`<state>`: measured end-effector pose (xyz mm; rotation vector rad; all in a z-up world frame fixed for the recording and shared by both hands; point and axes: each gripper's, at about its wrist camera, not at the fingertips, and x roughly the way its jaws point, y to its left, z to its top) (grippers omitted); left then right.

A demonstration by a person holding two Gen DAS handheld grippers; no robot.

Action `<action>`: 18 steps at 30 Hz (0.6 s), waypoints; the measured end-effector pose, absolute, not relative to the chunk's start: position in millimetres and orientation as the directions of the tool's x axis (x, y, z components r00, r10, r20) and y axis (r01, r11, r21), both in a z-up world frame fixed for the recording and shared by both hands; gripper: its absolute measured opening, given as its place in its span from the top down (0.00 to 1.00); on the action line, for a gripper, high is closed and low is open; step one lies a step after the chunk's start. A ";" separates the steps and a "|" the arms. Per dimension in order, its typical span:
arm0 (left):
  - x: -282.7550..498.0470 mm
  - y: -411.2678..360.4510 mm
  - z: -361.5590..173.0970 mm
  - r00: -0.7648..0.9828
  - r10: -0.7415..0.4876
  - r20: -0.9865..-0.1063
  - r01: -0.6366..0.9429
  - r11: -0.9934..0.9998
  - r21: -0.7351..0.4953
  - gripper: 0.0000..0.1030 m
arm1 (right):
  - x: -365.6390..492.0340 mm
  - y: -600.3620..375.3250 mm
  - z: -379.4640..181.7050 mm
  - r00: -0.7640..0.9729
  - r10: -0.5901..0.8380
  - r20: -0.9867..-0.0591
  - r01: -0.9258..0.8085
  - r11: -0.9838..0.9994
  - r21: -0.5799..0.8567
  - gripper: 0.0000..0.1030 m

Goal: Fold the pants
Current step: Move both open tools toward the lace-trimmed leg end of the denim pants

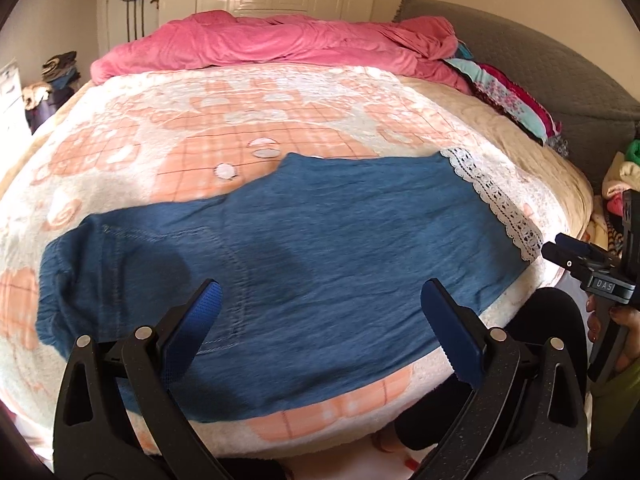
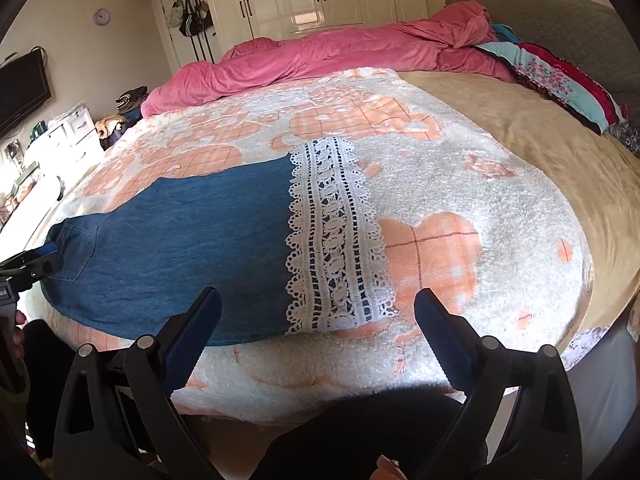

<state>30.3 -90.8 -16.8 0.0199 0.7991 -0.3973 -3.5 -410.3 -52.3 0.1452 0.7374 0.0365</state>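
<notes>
A: Where are the pants (image 1: pixel 280 248)?

B: Flat on the fuzzy blanket (image 1: pixel 120 128), near the bed's front edge. Waist end on the left, lace hem (image 2: pixel 332 236) on the right. They look already folded lengthwise, one leg over the other.

A: Grippers?

B: Left gripper (image 1: pixel 320 320) spread wide, holding nothing, hovering over the waist and pocket area. Right gripper (image 2: pixel 318 328) also wide open, empty, just short of the lace hem.

A: Next step, my guess: pinch both layers at the hem corners, lift low, carry toward the waist, align the edges before release.

B: Agreed. Lace snags, so grab the denim just inside it.
</notes>
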 end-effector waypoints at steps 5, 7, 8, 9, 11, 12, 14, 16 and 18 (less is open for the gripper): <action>37.4 -113.4 -14.4 0.619 -0.349 -0.703 0.389 0.914 -0.111 0.09 | -4.2 -412.7 -57.4 0.735 0.072 -0.674 0.039 0.988 0.149 0.06; 42.3 -120.8 -13.9 0.616 -0.354 -0.704 0.398 0.911 -0.111 0.09 | -4.1 -414.0 -58.6 0.737 0.066 -0.673 0.043 0.988 0.145 0.06; 44.7 -124.6 -13.8 0.613 -0.357 -0.705 0.401 0.909 -0.111 0.09 | -3.7 -415.2 -59.4 0.736 0.065 -0.674 0.048 0.988 0.148 0.06; 47.0 -128.3 -13.9 0.609 -0.361 -0.706 0.406 0.907 -0.113 0.09 | -3.3 -416.6 -60.2 0.736 0.065 -0.674 0.052 0.987 0.152 0.06; 52.5 -137.3 -13.8 0.603 -0.368 -0.708 0.416 0.902 -0.114 0.09 | -1.9 -418.5 -61.9 0.734 0.070 -0.675 0.057 0.985 0.164 0.06; 56.5 -143.0 -13.8 0.599 -0.370 -0.710 0.421 0.900 -0.114 0.09 | -1.0 -418.9 -62.9 0.733 0.074 -0.677 0.057 0.984 0.169 0.06; 61.7 -152.0 -13.5 0.592 -0.376 -0.713 0.432 0.895 -0.112 0.09 | 1.4 -418.7 -65.4 0.727 0.078 -0.682 0.059 0.983 0.175 0.06; 68.7 -162.7 -12.9 0.586 -0.382 -0.715 0.443 0.890 -0.112 0.09 | 2.9 -418.8 -67.1 0.724 0.087 -0.684 0.059 0.981 0.187 0.06; 76.8 -174.1 -12.0 0.574 -0.393 -0.718 0.456 0.882 -0.118 0.09 | 3.9 -420.4 -67.4 0.725 0.095 -0.682 0.061 0.978 0.201 0.06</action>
